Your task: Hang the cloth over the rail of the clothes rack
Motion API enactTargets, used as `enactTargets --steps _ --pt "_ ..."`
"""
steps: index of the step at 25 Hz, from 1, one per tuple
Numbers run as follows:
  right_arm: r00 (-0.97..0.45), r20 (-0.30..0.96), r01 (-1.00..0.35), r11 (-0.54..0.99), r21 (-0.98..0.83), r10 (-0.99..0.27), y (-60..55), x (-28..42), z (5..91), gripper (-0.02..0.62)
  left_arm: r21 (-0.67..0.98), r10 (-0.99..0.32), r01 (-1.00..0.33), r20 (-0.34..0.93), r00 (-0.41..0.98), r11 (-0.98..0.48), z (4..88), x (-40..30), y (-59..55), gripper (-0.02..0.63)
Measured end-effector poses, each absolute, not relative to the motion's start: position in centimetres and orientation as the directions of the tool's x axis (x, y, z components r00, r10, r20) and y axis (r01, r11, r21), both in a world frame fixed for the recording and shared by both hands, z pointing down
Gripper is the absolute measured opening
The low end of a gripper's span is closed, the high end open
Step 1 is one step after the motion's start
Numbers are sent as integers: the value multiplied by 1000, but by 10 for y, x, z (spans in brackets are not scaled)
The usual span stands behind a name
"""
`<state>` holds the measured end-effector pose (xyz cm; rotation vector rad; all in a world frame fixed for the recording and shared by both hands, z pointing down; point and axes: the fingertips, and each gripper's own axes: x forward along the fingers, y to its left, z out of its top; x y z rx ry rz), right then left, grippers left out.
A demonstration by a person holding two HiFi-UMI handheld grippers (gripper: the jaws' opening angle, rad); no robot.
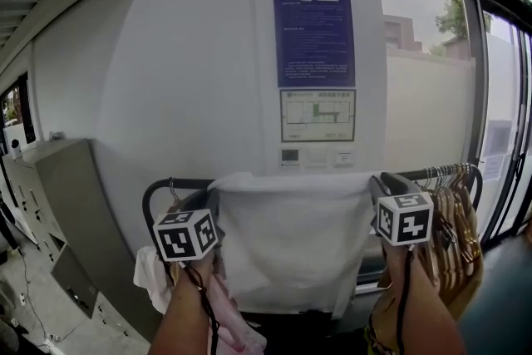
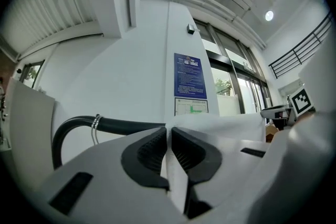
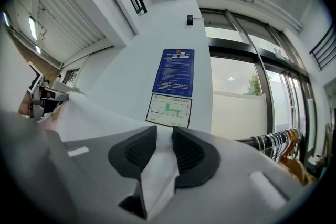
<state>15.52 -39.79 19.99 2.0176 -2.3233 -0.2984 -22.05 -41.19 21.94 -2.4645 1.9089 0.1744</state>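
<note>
1. The wall (image 1: 208, 96) stands just behind the rail (image 1: 179, 182), blocking passage beyond it.
2. At the rail's right end, wooden hangers (image 1: 453, 212) crowd together.
3. Below its left end hang garments (image 1: 226, 303).
4. Above the rail, the space is open.

We raise our left forearm (image 1: 179, 316) and right forearm (image 1: 426, 313) towards the rack's rail (image 1: 176, 183), both grippers pointing about level. Our left gripper (image 2: 169, 138) pinches the white cloth (image 1: 287, 237) near the rail's left bend, jaws almost together. Our right gripper (image 3: 164, 136) clamps a thicker fold further right along the rail.
</note>
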Motion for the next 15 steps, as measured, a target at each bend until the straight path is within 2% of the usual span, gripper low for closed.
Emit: enactTargets --steps 11,15 --pt "-143 -97 -976 124 178 -985 -398 152 198 94 32 -986 -987 -74 152 -155 236 -238 -415 35" --pt "-141 -107 -977 121 178 -984 -397 152 198 94 41 -987 -990 -92 129 -133 235 -249 -411 103"
